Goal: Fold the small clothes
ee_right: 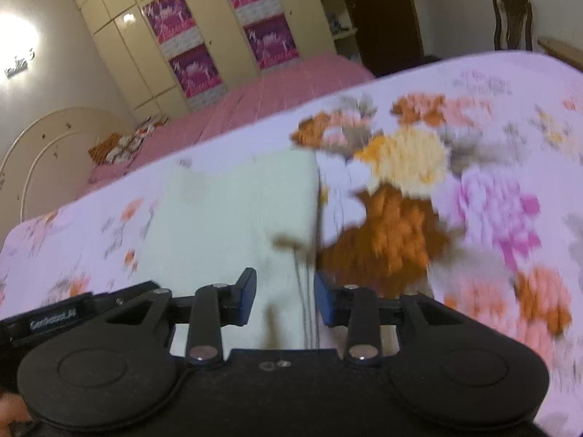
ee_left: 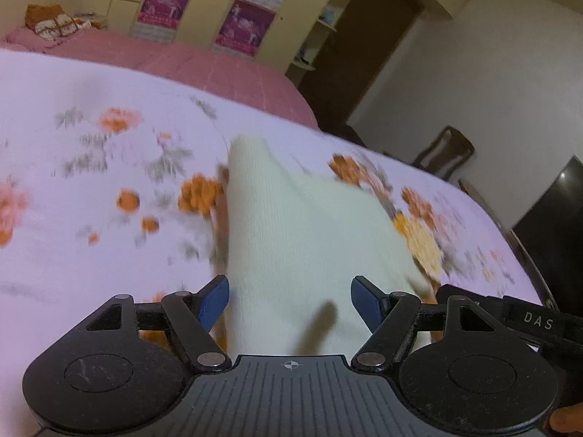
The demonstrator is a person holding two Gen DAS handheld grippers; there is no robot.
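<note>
- Large bed spread with a pale lilac sheet printed with orange, pink and purple flowers (ee_left: pixel 91 189): serves as the folding surface, broad and flat enough to lay a garment out; a plain pink quilted cover (ee_left: pixel 226 69) shows at the far side.
- Tall cream wardrobe with magenta flowered panels (ee_right: pixel 196 47) against the far wall: doors shut, contents hidden. Open shelves to its right hold small items too blurred to name.
- Small cream-white ribbed knit garment (ee_left: pixel 298 225): lies on the sheet near the bed's near edge, directly ahead of both tools. In the right wrist view its far edge runs straight and square (ee_right: pixel 240 196), likely already folded at least once. Lifted or lying flat: cannot tell through the motion blur.
- Left gripper, black with blue pads (ee_left: pixel 289 302): jaws wide apart, straddling the near part of the garment, pads not pressing on it; probably placed so to take or release a broad fold.
- Right gripper, black with blue pads (ee_right: pixel 284 298): jaws partly apart over the garment's right edge, loose threads (ee_right: pixel 304 291) hanging in the gap, nothing clamped; probably just clear of the cloth.
- Dark wooden chair (ee_right: pixel 512 22) at far right, well apart from the work.
</note>
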